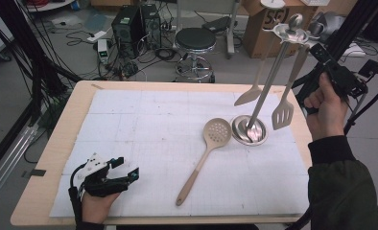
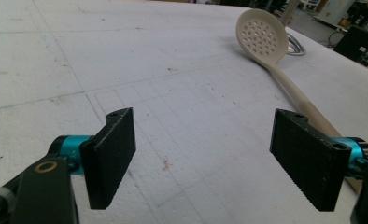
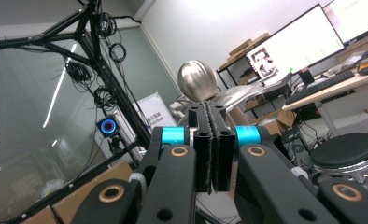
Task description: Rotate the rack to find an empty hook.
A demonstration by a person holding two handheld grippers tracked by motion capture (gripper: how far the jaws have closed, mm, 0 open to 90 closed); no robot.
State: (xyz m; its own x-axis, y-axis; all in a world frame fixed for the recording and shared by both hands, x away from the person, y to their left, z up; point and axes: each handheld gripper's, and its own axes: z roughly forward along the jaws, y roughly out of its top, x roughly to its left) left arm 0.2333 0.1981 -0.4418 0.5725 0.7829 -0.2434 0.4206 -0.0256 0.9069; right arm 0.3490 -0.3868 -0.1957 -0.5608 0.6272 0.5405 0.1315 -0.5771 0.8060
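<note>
A metal utensil stand (image 1: 273, 72) rises from a round base (image 1: 248, 130) at the right of the white mat. A beige spatula (image 1: 248, 97) and a slotted turner (image 1: 283, 115) hang from its top hooks. A beige slotted spoon (image 1: 216, 132) (image 2: 261, 37) lies flat on the mat, its handle pointing to the near edge. My right gripper (image 1: 316, 48) (image 3: 211, 109) is held high beside the stand's top, its jaws pressed together with nothing seen between them; the stand's ball (image 3: 197, 79) is just behind them. My left gripper (image 1: 128, 167) (image 2: 210, 158) rests open at the front left.
The white foam mat (image 1: 153, 124) covers a wooden table (image 1: 48, 158). Black frame poles (image 1: 350, 28) stand close to the right hand. Beyond the far edge are a round stool (image 1: 195, 40), computer towers (image 1: 129, 24) and cables on the floor.
</note>
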